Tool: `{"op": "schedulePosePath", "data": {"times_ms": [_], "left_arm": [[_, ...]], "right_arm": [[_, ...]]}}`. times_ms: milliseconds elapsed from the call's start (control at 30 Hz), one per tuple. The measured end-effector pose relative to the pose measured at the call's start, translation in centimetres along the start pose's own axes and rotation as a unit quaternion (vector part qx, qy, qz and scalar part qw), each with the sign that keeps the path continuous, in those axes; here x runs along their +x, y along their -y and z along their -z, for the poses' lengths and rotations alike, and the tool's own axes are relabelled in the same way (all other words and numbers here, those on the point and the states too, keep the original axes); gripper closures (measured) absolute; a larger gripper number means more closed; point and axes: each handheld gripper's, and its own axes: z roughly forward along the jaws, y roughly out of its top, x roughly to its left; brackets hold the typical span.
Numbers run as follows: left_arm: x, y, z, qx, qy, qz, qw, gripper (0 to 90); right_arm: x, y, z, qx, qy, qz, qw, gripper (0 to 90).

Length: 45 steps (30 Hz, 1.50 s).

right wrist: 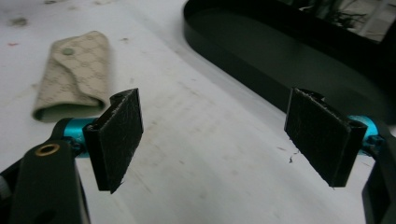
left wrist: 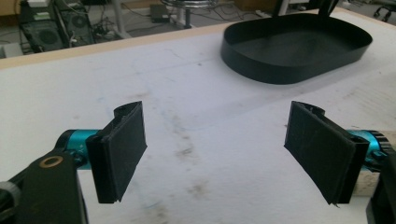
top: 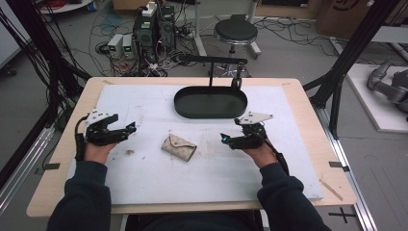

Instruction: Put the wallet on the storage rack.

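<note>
Right gripper point(right wrist: 212, 137): jaws spread wide, nothing between. Beige monogram key pouch point(right wrist: 74, 74), snap flap closed, lay flat beyond left jaw. Black oval tray point(right wrist: 280, 51) stood upper right on stained white board point(right wrist: 201, 154).

A black oval tray point(top: 210, 102) sat at the far side of my white table mat point(top: 144, 178); beyond the table stood a round stool point(top: 235, 31) and computer towers point(top: 154, 29) among cables

a wooden table point(top: 308, 103) with a white mat point(top: 144, 103) stands on a grey floor point(top: 288, 53). beyond its far edge sit a black round stool point(top: 235, 31), computer towers point(top: 154, 29) and tangled cables point(top: 103, 24). black frame posts point(top: 353, 48) flank both sides.
</note>
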Motion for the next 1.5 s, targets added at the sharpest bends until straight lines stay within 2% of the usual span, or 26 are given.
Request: {"op": "schedulePosePath", "data": {"times_ms": [67,133,233,433,467,600,700,800,867,933,1000,1067,1167,1233,1367,1500], "left_arm": [[0.9,0.2,0.6,-0.003,-0.017,0.0,0.9999,20.3],[1.7,0.5,1.0,-0.006,-0.03,0.009,0.9995,20.3],[2.1,0.8,1.1,-0.004,-0.039,0.013,0.9992,20.3],[1.4,0.7,0.7,-0.001,-0.034,-0.003,0.9994,20.4],[1.4,0.7,0.6,-0.002,-0.033,-0.004,0.9994,20.6],[1.4,0.7,0.7,-0.009,-0.03,0.002,0.9995,20.6],[1.7,0.7,0.9,-0.013,-0.031,0.01,0.9994,20.6],[1.7,0.7,0.9,-0.015,-0.032,0.014,0.9993,20.7],[1.8,0.7,0.9,-0.015,-0.032,0.014,0.9993,20.8],[1.7,0.8,0.8,-0.014,-0.031,0.016,0.9993,20.8],[1.7,0.8,0.8,-0.013,-0.031,0.015,0.9993,20.9],[1.7,0.8,0.8,-0.013,-0.03,0.015,0.9993,21.1],[1.7,0.9,0.8,-0.013,-0.031,0.016,0.9993,21.1],[1.7,0.9,0.8,-0.014,-0.031,0.02,0.9992,21.2],[1.7,0.9,0.8,-0.014,-0.031,0.02,0.9992,21.1],[1.7,0.9,0.8,-0.016,-0.03,0.022,0.9992,21.2]], "right_arm": [[0.8,-0.3,-1.0,0.004,-0.013,0.005,0.9999,19.9],[1.6,-0.6,-1.9,0.006,-0.026,0.012,0.9996,19.9],[3.0,-1.0,-3.6,0.012,-0.047,0.024,0.9985,19.9],[5.9,-2.1,-6.7,0.031,-0.087,0.049,0.9946,19.8],[6.5,-2.3,-7.2,0.038,-0.094,0.048,0.9937,19.8],[8.4,-2.6,-9.2,0.058,-0.115,0.07,0.9892,19.9],[9.5,-2.6,-10.5,0.075,-0.121,0.08,0.9865,19.9],[10.0,-2.3,-11.4,0.097,-0.114,0.104,0.9833,19.7],[10.0,-2.2,-11.6,0.1,-0.113,0.105,0.9829,19.7],[10.0,-2.2,-11.5,0.105,-0.115,0.102,0.9825,24.0],[10.1,-2.3,-11.3,0.108,-0.118,0.101,0.982,33.1],[10.2,-2.4,-11.1,0.107,-0.117,0.104,0.9818,37.7],[10.0,-2.6,-10.8,0.103,-0.119,0.096,0.9829,43.2],[9.7,-2.8,-10.3,0.104,-0.112,0.096,0.9836,45.8],[7.7,-3.1,-9.2,0.092,-0.101,0.066,0.9885,47.1],[5.1,-3.5,-7.8,0.062,-0.078,0.031,0.9945,47.5]]}}
